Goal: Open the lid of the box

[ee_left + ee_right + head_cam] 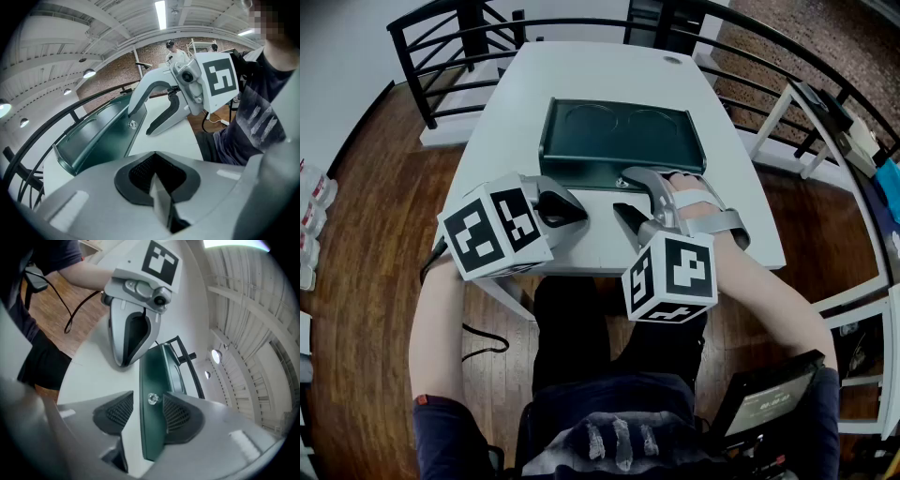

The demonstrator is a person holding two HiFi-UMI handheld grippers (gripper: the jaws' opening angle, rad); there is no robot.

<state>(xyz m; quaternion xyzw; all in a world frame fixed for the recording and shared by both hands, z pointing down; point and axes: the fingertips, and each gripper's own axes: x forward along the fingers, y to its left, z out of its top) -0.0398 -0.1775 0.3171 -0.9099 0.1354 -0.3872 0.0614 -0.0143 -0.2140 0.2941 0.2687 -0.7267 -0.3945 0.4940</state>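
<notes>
A dark green box (pixel 623 136) with its lid down lies flat in the middle of the white table (pixel 581 84). A small clear knob (pixel 153 398) sits on its near edge. My right gripper (pixel 622 190) is open and straddles that edge: one jaw is over the lid, the other over the table, and the knob lies between them with neither pad pressing on it. My left gripper (pixel 572 208) is shut on nothing and hovers over the table just left of the knob. In the left gripper view the box (pixel 101 133) and the right gripper (pixel 139 123) lie ahead.
A black metal railing (pixel 441 56) curves round the far side of the table. A white rack (pixel 825 112) stands at the right and a dark screen (pixel 769 398) at the lower right. A cable (pixel 483 342) lies on the wooden floor.
</notes>
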